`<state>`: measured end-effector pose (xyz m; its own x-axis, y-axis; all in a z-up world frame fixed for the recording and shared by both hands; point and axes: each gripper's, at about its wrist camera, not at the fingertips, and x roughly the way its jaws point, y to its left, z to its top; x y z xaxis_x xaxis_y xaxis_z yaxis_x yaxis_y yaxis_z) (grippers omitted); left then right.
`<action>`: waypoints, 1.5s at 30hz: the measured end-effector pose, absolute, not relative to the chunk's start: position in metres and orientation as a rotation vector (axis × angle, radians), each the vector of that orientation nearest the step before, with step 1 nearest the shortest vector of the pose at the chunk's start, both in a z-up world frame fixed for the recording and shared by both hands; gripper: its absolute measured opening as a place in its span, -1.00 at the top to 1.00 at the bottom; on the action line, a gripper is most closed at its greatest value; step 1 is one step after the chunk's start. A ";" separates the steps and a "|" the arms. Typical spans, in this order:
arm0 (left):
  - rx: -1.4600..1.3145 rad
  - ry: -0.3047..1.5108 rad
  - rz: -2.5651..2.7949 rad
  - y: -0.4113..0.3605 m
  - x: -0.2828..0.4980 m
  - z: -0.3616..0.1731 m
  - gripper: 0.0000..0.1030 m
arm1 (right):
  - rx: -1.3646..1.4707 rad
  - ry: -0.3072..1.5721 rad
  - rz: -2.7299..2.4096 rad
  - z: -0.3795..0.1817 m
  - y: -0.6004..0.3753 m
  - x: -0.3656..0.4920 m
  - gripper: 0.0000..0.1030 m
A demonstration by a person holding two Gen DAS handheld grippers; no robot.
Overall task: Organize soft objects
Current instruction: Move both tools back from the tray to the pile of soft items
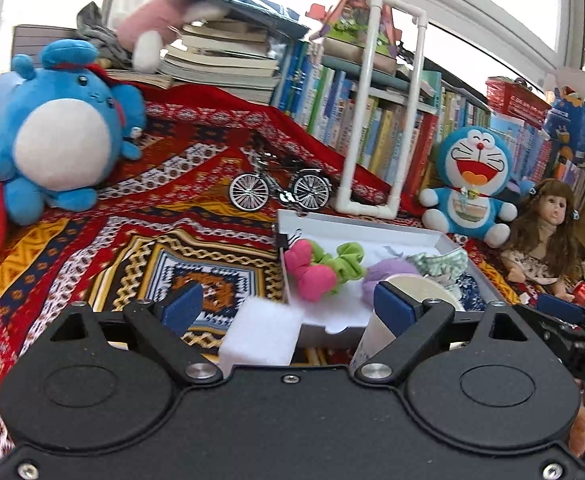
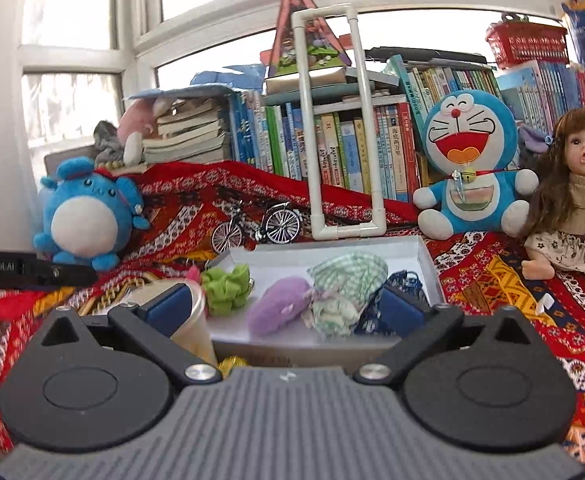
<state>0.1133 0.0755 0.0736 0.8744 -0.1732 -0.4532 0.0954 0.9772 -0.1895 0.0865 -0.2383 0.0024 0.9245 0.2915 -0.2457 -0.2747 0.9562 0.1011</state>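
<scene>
A shallow white box [image 1: 356, 222] [image 2: 422, 258] sits on the patterned cloth. It holds a pink soft piece [image 1: 308, 270], a green scrunchie [image 1: 346, 260] [image 2: 226, 286], a purple pouch [image 1: 388, 272] [image 2: 278, 306], a green checked cloth [image 1: 440, 260] [image 2: 346, 280] and a navy patterned piece [image 2: 406, 284]. My left gripper [image 1: 288, 304] is open above the box's near left corner; a white foam block [image 1: 260, 338] lies loose between its fingers. My right gripper [image 2: 288, 306] is open and empty at the box's near edge. A paper cup [image 1: 376, 330] [image 2: 194, 330] stands by the box.
A blue plush [image 1: 62, 136] [image 2: 88, 218] sits far left, a Doraemon plush [image 1: 472, 184] [image 2: 472, 168] and a doll [image 1: 546, 232] [image 2: 576, 196] right. A toy bicycle [image 1: 280, 188] [image 2: 256, 226] and white pipe frame [image 1: 384, 108] [image 2: 338, 120] stand behind the box, before rows of books [image 2: 332, 148].
</scene>
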 end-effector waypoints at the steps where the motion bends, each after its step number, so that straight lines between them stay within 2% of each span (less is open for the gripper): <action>1: -0.161 0.479 -0.134 0.075 0.109 0.070 -0.83 | 0.059 0.259 0.290 -0.001 -0.237 0.083 -1.00; 15: -0.121 0.499 -0.020 0.064 0.102 0.021 -0.87 | -0.062 0.265 0.291 -0.032 -0.220 0.058 -1.00; 30: -0.076 0.526 -0.006 0.055 0.118 0.007 -0.87 | -0.095 0.279 0.282 -0.044 -0.205 0.061 -1.00; 36: -0.066 0.532 -0.007 0.052 0.121 0.005 -0.87 | -0.143 0.222 0.260 -0.050 -0.198 0.058 -1.00; 45: -0.043 0.540 -0.008 0.048 0.126 0.001 -0.87 | -0.173 0.267 0.254 -0.053 -0.191 0.065 -1.00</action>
